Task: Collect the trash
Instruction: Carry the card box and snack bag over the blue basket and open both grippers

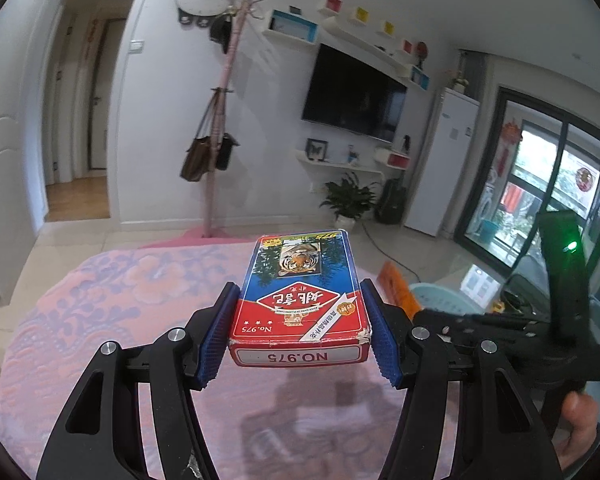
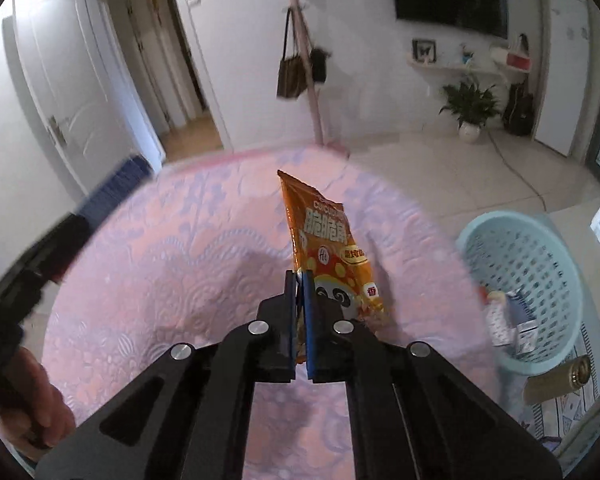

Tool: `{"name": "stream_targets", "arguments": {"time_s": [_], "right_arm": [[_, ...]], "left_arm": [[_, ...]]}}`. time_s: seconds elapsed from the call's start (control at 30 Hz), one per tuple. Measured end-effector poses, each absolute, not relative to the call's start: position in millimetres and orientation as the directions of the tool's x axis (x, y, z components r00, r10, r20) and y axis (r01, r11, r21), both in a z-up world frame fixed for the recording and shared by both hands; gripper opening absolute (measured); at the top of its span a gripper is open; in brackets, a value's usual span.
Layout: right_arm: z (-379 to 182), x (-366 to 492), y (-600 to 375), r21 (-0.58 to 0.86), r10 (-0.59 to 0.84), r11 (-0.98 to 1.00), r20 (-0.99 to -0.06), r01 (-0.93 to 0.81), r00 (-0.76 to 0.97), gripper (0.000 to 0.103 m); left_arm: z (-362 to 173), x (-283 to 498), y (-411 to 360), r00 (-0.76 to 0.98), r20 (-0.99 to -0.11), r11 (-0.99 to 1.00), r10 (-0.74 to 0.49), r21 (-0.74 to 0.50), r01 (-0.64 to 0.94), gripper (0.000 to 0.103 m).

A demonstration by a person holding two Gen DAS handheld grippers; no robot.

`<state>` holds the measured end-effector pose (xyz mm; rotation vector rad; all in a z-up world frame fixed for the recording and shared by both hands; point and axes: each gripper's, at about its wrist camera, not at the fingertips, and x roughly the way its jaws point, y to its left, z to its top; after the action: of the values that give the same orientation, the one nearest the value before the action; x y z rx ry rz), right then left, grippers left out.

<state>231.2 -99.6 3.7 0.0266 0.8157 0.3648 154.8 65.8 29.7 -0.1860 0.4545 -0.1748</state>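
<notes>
So both grippers are loaded: left gripper (image 1: 298, 334) clamps the playing-card box (image 1: 300, 296), right gripper (image 2: 299, 322) pinches the orange snack bag (image 2: 332, 256) over the pink bedspread (image 2: 160, 264). Swing right over the blue basket (image 2: 556, 276) before releasing (bag's floppy).

white walls, wall-mounted tv (image 1: 354, 98), pink coat rack (image 1: 220, 120), pale tiled floor (image 2: 460, 168)

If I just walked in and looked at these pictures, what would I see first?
First, the red and blue card box with a tiger on it, pinched between the blue pads of the left gripper above the pink bedspread. Next, the orange snack bag, standing up from the shut right gripper. To its right sits a light blue basket on the floor, with some packets inside.
</notes>
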Motion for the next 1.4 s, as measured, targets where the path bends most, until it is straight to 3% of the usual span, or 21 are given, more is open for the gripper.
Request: {"name": "stream_targets", "arguments": {"time_s": [0.43, 0.73, 1.1, 1.23, 1.4], "right_arm": [[40, 220, -236, 0.245, 0.261, 0.960, -0.607, -0.136, 0.750, 0.002], [-13, 254, -318, 0.298, 0.185, 0.954, -0.678, 0.036, 0.711, 0.002], [-90, 284, -374, 0.384, 0.194, 0.905, -0.759, 0.186, 0.622, 0.002], [-99, 288, -381, 0.387, 0.195, 0.900, -0.770, 0.201, 0.608, 0.004], [-97, 284, -380, 0.382, 0.194, 0.905, -0.761, 0.186, 0.618, 0.009]], "left_arm": [[42, 196, -58, 0.837, -0.429, 0.941, -0.340, -0.161, 0.299, 0.059], [6, 264, -139, 0.731, -0.542, 0.908, -0.414, -0.190, 0.373, 0.059], [-46, 319, -194, 0.601, -0.670, 0.882, -0.436, -0.185, 0.433, 0.059], [-53, 326, -185, 0.574, -0.676, 0.876, -0.463, -0.252, 0.410, 0.077], [-47, 316, -174, 0.584, -0.669, 0.879, -0.459, -0.245, 0.410, 0.078]]}}
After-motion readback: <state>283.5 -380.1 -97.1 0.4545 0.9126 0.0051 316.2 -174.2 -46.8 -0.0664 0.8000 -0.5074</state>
